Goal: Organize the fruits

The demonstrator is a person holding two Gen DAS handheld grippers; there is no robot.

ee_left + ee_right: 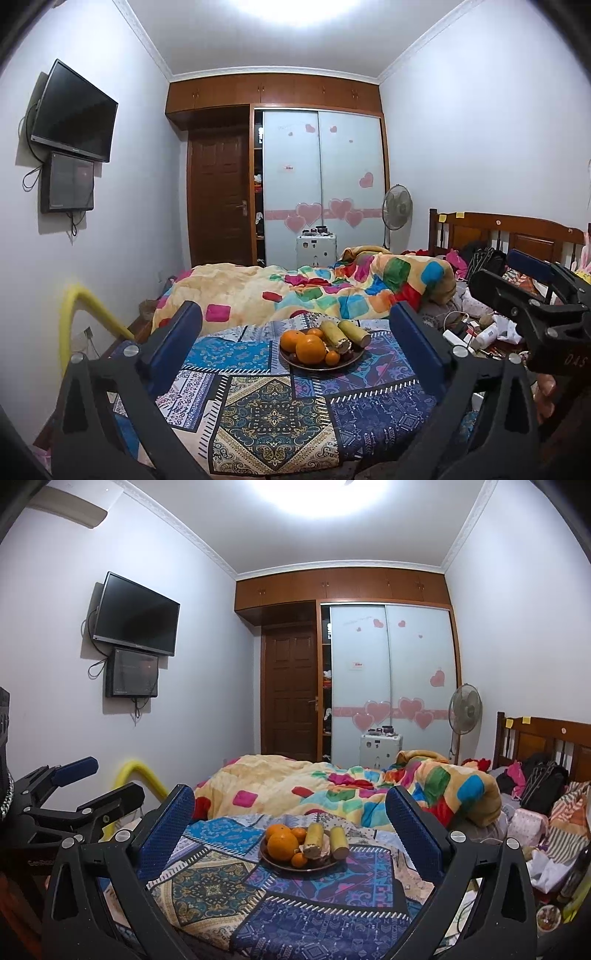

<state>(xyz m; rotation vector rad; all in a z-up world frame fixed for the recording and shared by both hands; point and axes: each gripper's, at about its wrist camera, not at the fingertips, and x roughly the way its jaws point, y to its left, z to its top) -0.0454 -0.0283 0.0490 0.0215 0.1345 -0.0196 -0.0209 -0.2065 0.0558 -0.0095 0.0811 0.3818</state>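
Hovering above patterned cloth [273,410]: left gripper [295,354], right gripper [291,834], fingers wide apart, empty; fruit plate [295,866] ahead.

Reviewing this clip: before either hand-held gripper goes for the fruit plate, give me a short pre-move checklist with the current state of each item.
1. Left hand-held gripper open, holding nothing: ok.
2. Right hand-held gripper open, holding nothing: ok.
3. Plate flat on the patterned cloth, in view of both cameras: ok.
4. Large orange on top at the front, nothing covering it: ok.
5. Two corn cobs lean on other fruit and may roll if nudged: not ok.
6. Separate place to sort fruit into: cannot tell.
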